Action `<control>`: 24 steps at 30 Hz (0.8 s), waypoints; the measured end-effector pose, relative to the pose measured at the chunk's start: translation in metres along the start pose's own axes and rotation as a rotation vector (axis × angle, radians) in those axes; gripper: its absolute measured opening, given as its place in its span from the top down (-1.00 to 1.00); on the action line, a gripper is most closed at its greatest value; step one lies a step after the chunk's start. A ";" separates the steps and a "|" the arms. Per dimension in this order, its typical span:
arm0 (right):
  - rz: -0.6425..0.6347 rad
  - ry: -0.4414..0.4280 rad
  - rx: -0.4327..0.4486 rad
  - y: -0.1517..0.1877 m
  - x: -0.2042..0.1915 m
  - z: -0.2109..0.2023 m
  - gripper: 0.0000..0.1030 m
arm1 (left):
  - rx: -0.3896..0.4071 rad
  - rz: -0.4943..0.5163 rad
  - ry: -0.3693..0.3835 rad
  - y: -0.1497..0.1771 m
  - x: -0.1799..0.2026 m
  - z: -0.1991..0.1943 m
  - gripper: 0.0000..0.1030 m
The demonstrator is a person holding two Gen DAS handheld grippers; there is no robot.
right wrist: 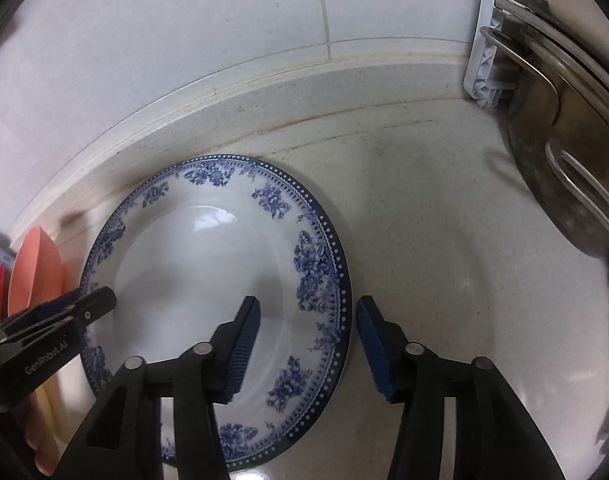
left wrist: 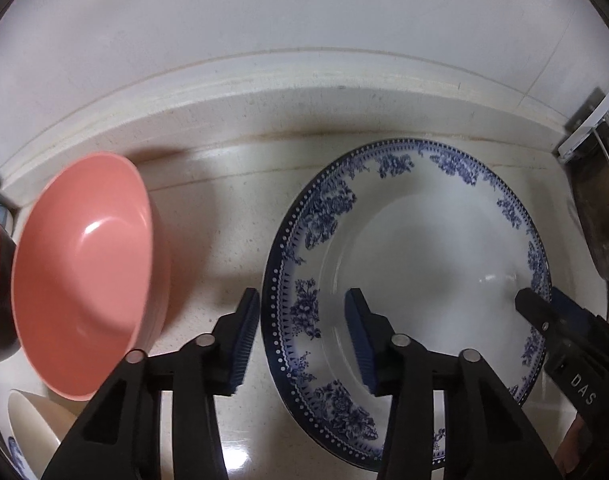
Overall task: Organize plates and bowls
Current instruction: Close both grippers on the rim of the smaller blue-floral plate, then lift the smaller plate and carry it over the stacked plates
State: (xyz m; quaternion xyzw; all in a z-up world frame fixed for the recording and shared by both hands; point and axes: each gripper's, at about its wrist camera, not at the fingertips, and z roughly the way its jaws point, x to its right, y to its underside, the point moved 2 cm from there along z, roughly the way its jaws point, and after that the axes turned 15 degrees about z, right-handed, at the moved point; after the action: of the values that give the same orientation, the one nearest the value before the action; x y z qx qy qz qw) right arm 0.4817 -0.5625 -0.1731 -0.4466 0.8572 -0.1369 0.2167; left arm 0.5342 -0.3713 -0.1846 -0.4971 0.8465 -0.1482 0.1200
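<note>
Both hand-held grippers, left (left wrist: 302, 330) and right (right wrist: 308, 338), gape open astride opposite rims of the blue-patterned plate (left wrist: 408, 264).

- This is a home kitchen.
- White wall tiles (right wrist: 224, 40) stand behind a pale bench (right wrist: 424, 208).
- A plate (right wrist: 208, 264), a pink bowl (left wrist: 84, 272) and metal pots (right wrist: 576, 152) sit there.

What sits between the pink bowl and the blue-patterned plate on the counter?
Only bare counter lies between the pink bowl and the plate; the left gripper's left finger hovers over that gap, seen in the left wrist view.
</note>
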 end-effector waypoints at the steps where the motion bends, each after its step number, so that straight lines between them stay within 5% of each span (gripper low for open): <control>1: -0.006 0.003 0.001 0.000 -0.001 0.000 0.11 | -0.001 -0.001 -0.003 0.000 -0.001 0.000 0.21; 9: -0.027 0.039 0.002 0.000 -0.002 0.003 0.33 | 0.009 0.006 -0.024 -0.001 0.000 -0.003 0.28; 24: -0.024 0.045 0.065 0.027 0.005 -0.048 0.34 | 0.093 0.058 -0.033 0.022 0.016 -0.043 0.29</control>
State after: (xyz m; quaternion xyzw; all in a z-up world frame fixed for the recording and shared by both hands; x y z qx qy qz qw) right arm 0.4366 -0.5494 -0.1436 -0.4461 0.8516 -0.1773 0.2103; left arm 0.4943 -0.3697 -0.1539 -0.4688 0.8506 -0.1756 0.1611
